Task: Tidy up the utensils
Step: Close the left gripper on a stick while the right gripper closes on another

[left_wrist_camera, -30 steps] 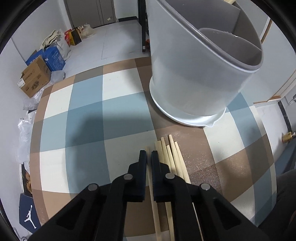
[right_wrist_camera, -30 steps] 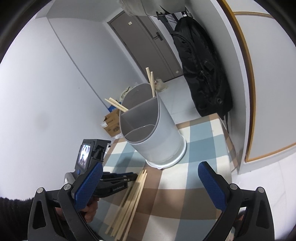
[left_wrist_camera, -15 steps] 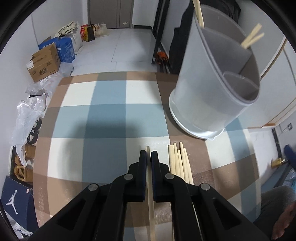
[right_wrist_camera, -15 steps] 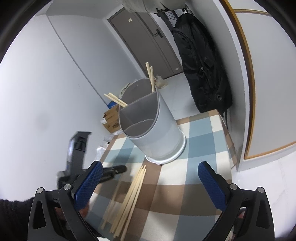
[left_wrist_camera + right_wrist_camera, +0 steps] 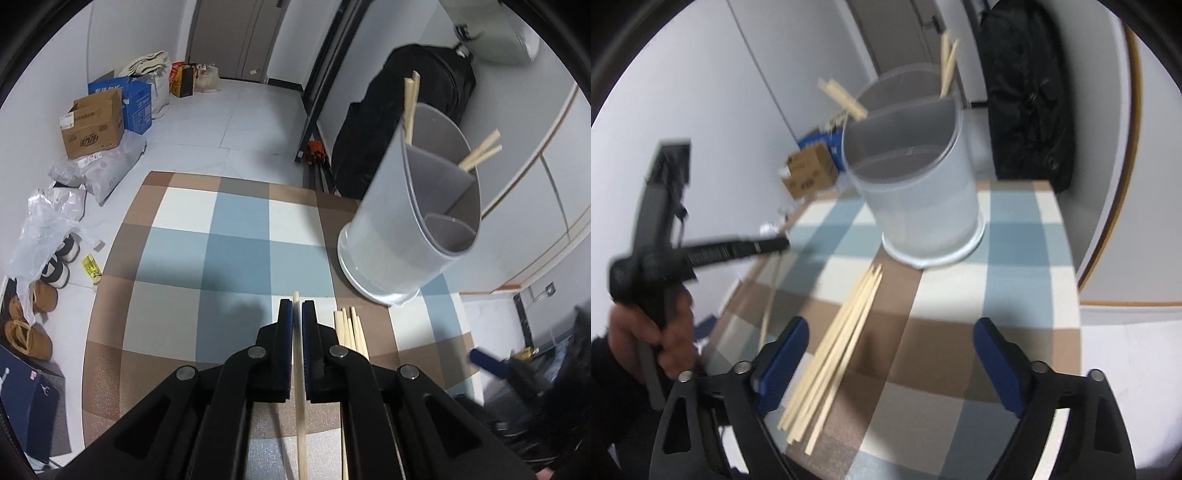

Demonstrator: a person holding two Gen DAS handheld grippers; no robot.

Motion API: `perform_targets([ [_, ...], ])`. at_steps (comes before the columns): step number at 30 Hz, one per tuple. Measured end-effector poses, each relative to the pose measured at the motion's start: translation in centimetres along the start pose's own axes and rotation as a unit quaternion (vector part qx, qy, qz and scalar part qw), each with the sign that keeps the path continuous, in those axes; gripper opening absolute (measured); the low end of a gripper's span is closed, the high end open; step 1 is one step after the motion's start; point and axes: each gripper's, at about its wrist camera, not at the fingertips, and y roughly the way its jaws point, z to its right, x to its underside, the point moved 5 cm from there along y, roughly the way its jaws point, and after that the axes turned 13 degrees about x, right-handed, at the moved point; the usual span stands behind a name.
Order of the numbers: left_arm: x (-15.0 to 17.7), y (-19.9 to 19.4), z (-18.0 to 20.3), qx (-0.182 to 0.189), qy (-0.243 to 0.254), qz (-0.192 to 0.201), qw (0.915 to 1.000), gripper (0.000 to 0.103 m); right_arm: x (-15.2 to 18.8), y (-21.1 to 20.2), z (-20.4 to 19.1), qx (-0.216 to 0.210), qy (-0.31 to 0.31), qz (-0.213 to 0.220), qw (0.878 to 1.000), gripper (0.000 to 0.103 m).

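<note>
My left gripper (image 5: 296,307) is shut on a single wooden chopstick (image 5: 300,387) and holds it above the checked tablecloth; the right wrist view shows the gripper (image 5: 783,243) with the chopstick (image 5: 772,299) hanging down from it. Several more chopsticks (image 5: 350,330) lie in a bundle on the cloth, also in the right wrist view (image 5: 842,347). A grey divided utensil holder (image 5: 413,225) stands at the back right with chopsticks in two compartments; it also shows in the right wrist view (image 5: 916,199). My right gripper (image 5: 890,339) is open and empty above the bundle.
The checked tablecloth (image 5: 184,258) covers a small table. Cardboard boxes (image 5: 94,127), bags and shoes (image 5: 55,258) lie on the floor to the left. A black backpack (image 5: 417,96) hangs behind the holder. A wall and cabinet stand to the right.
My left gripper has lifted up and back with the one chopstick, away from the bundle. My right gripper has tilted down and moved closer over the bundle.
</note>
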Motion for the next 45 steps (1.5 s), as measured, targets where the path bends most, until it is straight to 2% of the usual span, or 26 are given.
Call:
perform_targets([
  [4,-0.1,-1.1,0.2,0.016,-0.009,0.016,0.9997,0.001,0.0,1.9,-1.3,0.001,-0.017,-0.036,0.999,0.063],
  [9,-0.1,-1.6,-0.5,0.023,-0.012,0.022,0.9994,0.001,-1.2,3.7,-3.2,0.01,-0.029,-0.046,0.998,0.062],
  [11,-0.2,-1.7,-1.1,0.027,-0.026,0.023,0.999,0.001,-1.9,4.6,-3.8,0.012,-0.033,-0.049,0.998,0.056],
  [18,0.1,-2.2,-2.7,0.034,-0.06,0.012,0.9975,0.001,-3.5,8.2,-4.8,0.065,-0.05,-0.067,0.994,0.025],
  [24,0.4,-2.2,-3.1,0.037,-0.062,-0.001,0.9974,0.001,-3.9,9.6,-4.7,0.076,-0.037,-0.077,0.993,0.019],
  [29,0.7,-2.0,-3.3,0.02,-0.05,-0.014,0.9984,0.001,-3.9,9.9,-5.7,0.094,-0.066,-0.069,0.991,0.015],
  [32,0.9,-1.9,-3.7,0.018,-0.056,-0.021,0.998,0.001,-3.8,9.6,-5.5,0.09,-0.065,-0.068,0.991,0.006],
  [39,1.0,-1.6,-3.6,0.016,-0.055,-0.026,0.998,0.001,-2.6,8.4,-3.5,0.082,-0.047,-0.067,0.993,0.004],
  [45,1.3,-1.0,-3.1,0.007,-0.044,-0.038,0.9983,0.001,-2.1,6.2,-1.1,0.068,-0.013,-0.05,0.996,0.004],
])
